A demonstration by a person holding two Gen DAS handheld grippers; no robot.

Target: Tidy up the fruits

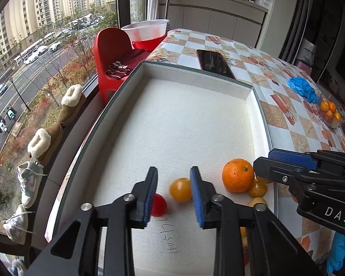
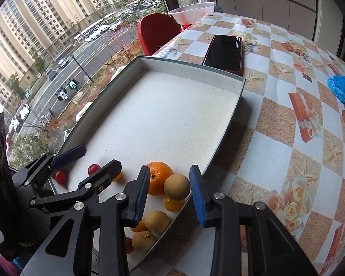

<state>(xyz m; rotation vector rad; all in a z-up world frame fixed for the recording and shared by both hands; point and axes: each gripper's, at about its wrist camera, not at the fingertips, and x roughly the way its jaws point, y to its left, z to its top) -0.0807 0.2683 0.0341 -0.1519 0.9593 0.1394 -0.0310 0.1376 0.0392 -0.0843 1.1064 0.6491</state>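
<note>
Over the tray's near end, both grippers hover with fingers spread, nothing held.
Left gripper (image 1: pixel 174 192) straddles a yellow tomato (image 1: pixel 180 189), red tomato (image 1: pixel 158 204) just beside its left finger; right gripper (image 2: pixel 169 193) frames a longan (image 2: pixel 176 186) touching the orange (image 2: pixel 159 177) by the tray (image 2: pixel 230 119) right wall.

"DAS" on the right tongs (image 1: pixel 262 163), handwritten "1405-176" on tray floor (image 1: pixel 170 234)

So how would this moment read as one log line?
left gripper: open, over yellow tomato | right gripper: open, around longan | fruit in box
</note>
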